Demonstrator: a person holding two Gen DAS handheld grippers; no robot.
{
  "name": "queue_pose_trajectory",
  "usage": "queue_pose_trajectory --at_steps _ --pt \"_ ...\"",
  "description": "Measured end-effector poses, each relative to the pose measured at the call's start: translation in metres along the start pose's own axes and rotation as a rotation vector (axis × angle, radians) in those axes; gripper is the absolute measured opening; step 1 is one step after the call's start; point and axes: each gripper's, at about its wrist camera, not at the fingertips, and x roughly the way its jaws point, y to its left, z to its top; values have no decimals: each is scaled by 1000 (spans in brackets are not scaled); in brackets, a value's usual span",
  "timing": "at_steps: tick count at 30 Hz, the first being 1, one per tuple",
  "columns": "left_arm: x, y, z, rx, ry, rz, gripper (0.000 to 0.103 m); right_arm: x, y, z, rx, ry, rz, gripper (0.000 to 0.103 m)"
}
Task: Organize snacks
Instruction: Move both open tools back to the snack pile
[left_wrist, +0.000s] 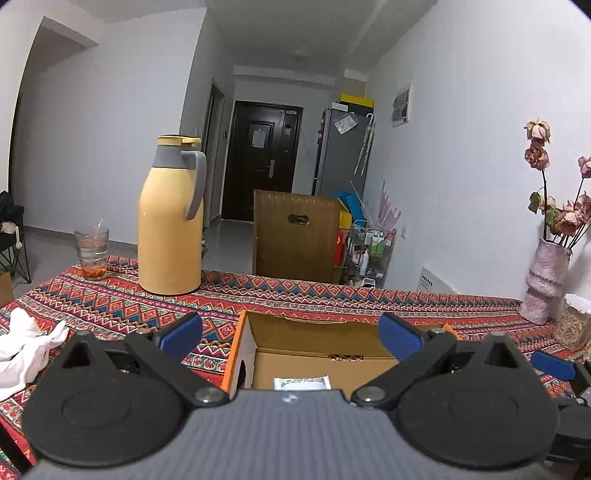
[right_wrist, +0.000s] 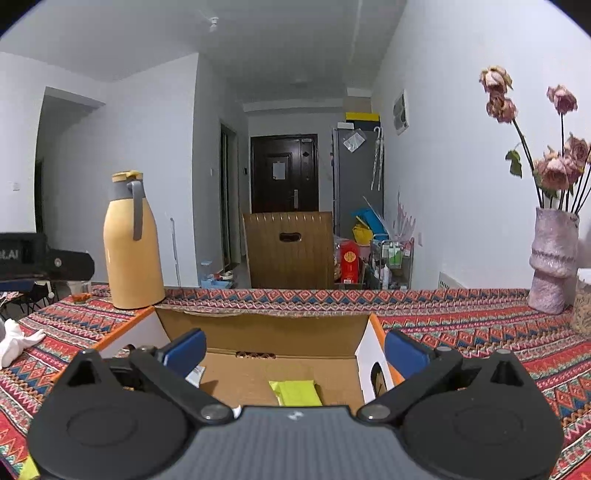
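Note:
An open cardboard box (left_wrist: 314, 334) (right_wrist: 266, 332) with orange-edged white sides sits on the patterned tablecloth just ahead of both grippers. A white snack packet (left_wrist: 302, 383) lies on its floor in the left wrist view. In the right wrist view a yellow-green packet (right_wrist: 295, 392) lies inside, with a white packet corner (right_wrist: 195, 373) by the left finger. My left gripper (left_wrist: 291, 334) is open above the box, nothing between its blue pads. My right gripper (right_wrist: 293, 350) is open too and holds nothing. Its blue finger (left_wrist: 554, 364) shows at the right edge of the left wrist view.
A yellow thermos jug (left_wrist: 170, 218) (right_wrist: 132, 242) and a glass (left_wrist: 91, 253) stand at the table's far left. White cloth (left_wrist: 26, 347) lies at the left. A pink vase of dried roses (right_wrist: 552, 258) and a jar (right_wrist: 583, 306) stand at right. A wooden chair back (right_wrist: 290, 249) is behind the table.

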Motion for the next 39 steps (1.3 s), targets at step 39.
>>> queue_pose_trajectory --at_steps 39 --pt "-142 43 -80 32 69 22 103 -161 10 -70 15 40 19 103"
